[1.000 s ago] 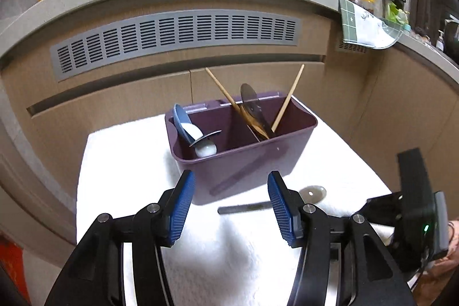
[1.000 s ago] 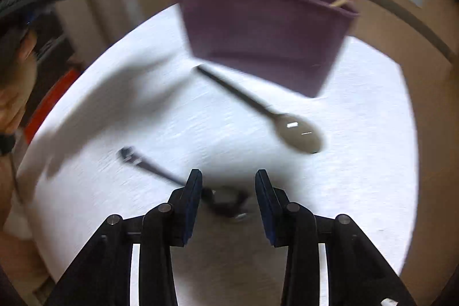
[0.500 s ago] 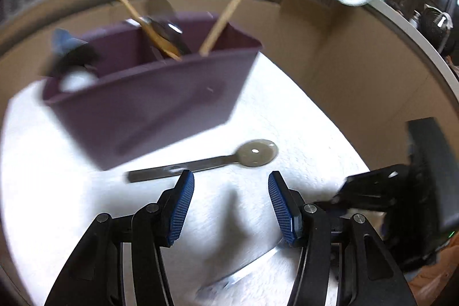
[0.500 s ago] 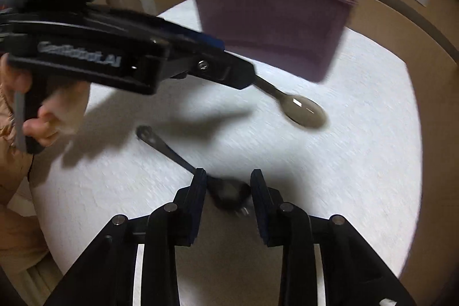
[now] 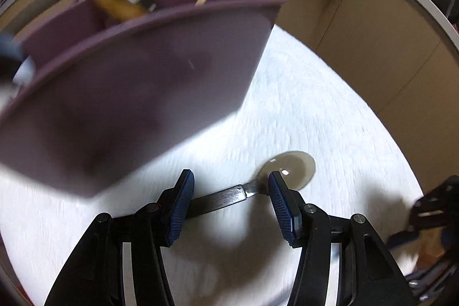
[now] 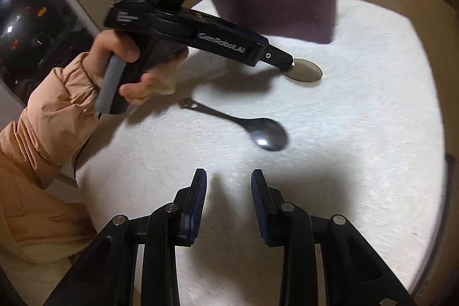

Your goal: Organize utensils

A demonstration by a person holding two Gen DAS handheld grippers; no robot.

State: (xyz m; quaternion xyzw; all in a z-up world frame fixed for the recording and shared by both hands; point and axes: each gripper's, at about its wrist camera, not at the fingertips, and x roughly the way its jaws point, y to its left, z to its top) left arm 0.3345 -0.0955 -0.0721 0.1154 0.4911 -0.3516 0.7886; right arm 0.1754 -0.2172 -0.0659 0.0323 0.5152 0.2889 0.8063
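1. Left gripper [image 5: 229, 185] is spread astride the pale spoon [image 5: 292, 168] beside the purple caddy [image 5: 137, 93], probably untouched yet;
2. right gripper [image 6: 228, 188], narrowly parted and empty, waits short of the black spoon [image 6: 258, 131].

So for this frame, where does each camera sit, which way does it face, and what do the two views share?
Left wrist: on the left gripper, angled down at the grey spoon lying between its open fingers, purple caddy just behind.
Right wrist: on the right gripper, empty, angled down over the white table and black spoon; a hand and sleeve show.
Shared: grey spoon, caddy, table; each view catches the other gripper.
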